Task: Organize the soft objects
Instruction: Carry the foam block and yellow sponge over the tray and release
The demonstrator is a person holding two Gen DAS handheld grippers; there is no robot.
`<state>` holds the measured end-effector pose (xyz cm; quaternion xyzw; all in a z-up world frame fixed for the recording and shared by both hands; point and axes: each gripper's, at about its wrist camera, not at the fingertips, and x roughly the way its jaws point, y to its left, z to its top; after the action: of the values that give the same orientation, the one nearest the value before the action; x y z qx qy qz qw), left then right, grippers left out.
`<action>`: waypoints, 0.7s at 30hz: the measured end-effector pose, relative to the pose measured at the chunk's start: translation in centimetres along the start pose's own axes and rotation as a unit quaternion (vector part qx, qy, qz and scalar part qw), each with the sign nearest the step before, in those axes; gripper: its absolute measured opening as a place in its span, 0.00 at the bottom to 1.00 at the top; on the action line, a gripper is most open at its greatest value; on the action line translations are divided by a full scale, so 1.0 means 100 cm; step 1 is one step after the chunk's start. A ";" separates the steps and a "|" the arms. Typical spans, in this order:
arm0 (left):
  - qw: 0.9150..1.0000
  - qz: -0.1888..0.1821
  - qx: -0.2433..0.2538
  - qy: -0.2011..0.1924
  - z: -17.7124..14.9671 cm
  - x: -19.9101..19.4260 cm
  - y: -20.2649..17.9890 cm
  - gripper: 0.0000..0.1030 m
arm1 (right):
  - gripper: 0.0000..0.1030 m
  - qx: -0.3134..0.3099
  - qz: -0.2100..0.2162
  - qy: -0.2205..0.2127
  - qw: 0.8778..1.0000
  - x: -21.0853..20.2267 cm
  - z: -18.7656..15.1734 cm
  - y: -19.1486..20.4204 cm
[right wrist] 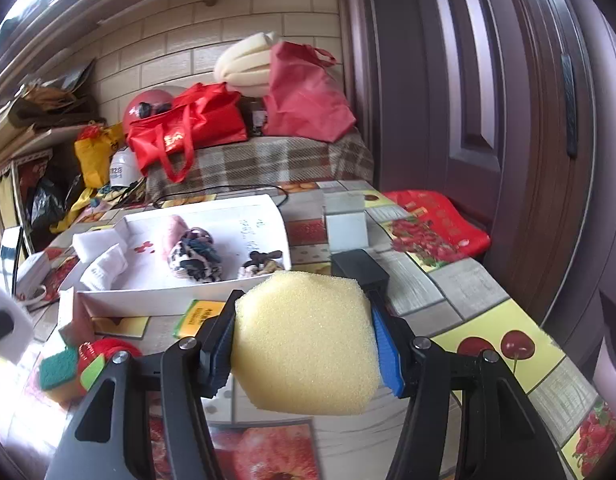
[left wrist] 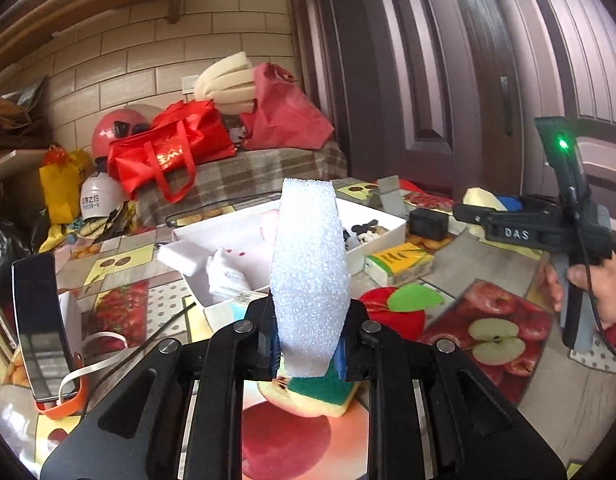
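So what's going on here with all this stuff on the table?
A person is sorting soft items, holding one claw in each hand. The left claw is shut on a white foam block, held upright above the table. The right claw squeezes a yellow sponge. Ahead sits a white tray already holding socks and scrunchies. A green-topped scrub sponge and a red plush apple remain on the fruit-print tablecloth.

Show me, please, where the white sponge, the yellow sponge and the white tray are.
white sponge (left wrist: 309, 276), left wrist view, middle of its face.
yellow sponge (right wrist: 306, 342), right wrist view, centre of its front.
white tray (right wrist: 148, 298), right wrist view, near wall.
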<state>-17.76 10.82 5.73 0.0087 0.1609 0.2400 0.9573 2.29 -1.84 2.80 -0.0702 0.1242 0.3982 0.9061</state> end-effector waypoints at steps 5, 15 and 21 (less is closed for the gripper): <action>0.999 0.031 -0.030 -0.002 0.002 0.012 0.023 0.18 | 0.58 -0.020 0.003 0.000 1.000 0.004 0.002 0.013; 0.995 0.080 -0.063 -0.004 0.008 0.042 0.058 0.18 | 0.58 -0.001 0.006 0.009 1.000 0.032 0.012 0.027; 0.992 0.104 -0.071 0.000 0.013 0.066 0.076 0.18 | 0.58 -0.005 -0.001 -0.007 1.000 0.044 0.020 0.039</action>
<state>-15.32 20.66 5.65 -0.0427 0.1415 0.3491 0.9254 2.65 4.35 3.37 -0.0715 0.1156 0.3988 0.9069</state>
